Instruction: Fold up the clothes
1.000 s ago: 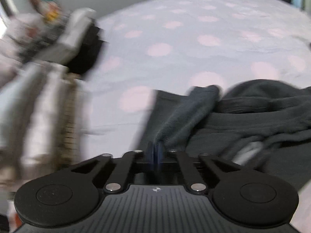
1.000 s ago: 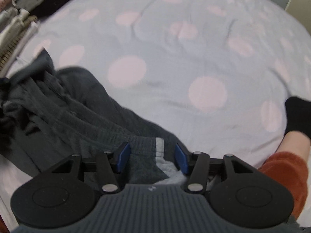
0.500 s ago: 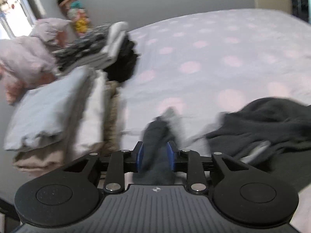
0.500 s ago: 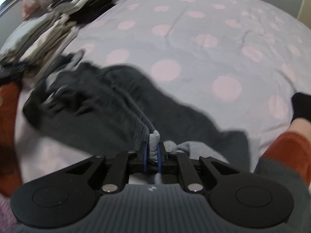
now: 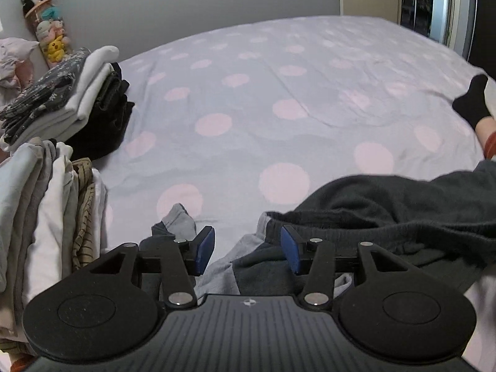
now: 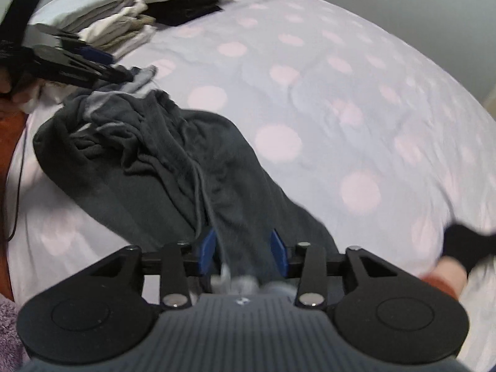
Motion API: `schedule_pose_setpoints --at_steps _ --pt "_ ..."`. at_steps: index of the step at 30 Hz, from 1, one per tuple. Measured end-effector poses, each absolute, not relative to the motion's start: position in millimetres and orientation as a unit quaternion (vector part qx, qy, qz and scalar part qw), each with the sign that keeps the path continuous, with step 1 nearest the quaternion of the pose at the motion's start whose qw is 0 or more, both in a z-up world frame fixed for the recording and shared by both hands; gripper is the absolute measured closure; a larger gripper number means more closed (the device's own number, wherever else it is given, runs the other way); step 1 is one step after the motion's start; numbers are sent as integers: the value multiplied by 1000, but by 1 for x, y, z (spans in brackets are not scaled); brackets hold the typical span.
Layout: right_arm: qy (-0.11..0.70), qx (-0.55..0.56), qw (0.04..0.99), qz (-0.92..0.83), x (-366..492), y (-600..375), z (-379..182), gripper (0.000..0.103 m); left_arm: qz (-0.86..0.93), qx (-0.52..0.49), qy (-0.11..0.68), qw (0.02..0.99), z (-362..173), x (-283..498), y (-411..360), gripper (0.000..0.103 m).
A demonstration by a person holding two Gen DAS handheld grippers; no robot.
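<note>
Sweatpants [image 6: 173,167], dark grey, lie rumpled on a polka-dot bedspread [image 5: 279,93], long axis running from the right gripper [image 6: 243,249] toward the left gripper [image 5: 246,252]. Both jaws stand wide, cloth between the pads but unclamped. Folded clothes stacks [image 5: 55,186] rise left; plush toys [image 5: 46,24] stand behind. No writing is legible.
</note>
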State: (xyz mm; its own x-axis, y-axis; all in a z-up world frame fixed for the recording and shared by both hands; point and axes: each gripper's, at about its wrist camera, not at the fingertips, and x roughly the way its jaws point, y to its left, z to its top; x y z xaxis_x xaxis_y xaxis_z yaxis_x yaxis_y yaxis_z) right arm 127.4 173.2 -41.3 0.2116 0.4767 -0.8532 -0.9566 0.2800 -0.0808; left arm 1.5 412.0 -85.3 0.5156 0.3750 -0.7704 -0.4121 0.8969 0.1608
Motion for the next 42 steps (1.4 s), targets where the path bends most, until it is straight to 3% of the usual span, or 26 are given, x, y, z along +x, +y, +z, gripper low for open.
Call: schedule_pose_setpoints --at_steps 13,20,22,23,24,33,42 --pt "403 -365 592 595 142 294 -98 59 218 -26 433 874 -102 -23 414 48" --pt "451 -371 569 580 155 317 -138 69 243 -55 422 872 -104 -46 429 48" --pt "467 -353 571 575 162 316 -139 77 258 -61 419 868 -102 -55 433 48" --pt "471 -346 573 574 164 315 -138 87 265 -63 417 867 -100 -59 435 48" --pt "470 -343 576 574 163 313 -134 88 272 -66 415 866 -99 -63 437 48" --pt "420 -330 674 511 188 263 -61 90 318 -76 412 850 -87 -98 439 47" --pt "423 -280 801 316 272 137 -4 91 321 -89 424 842 -88 -97 436 47"
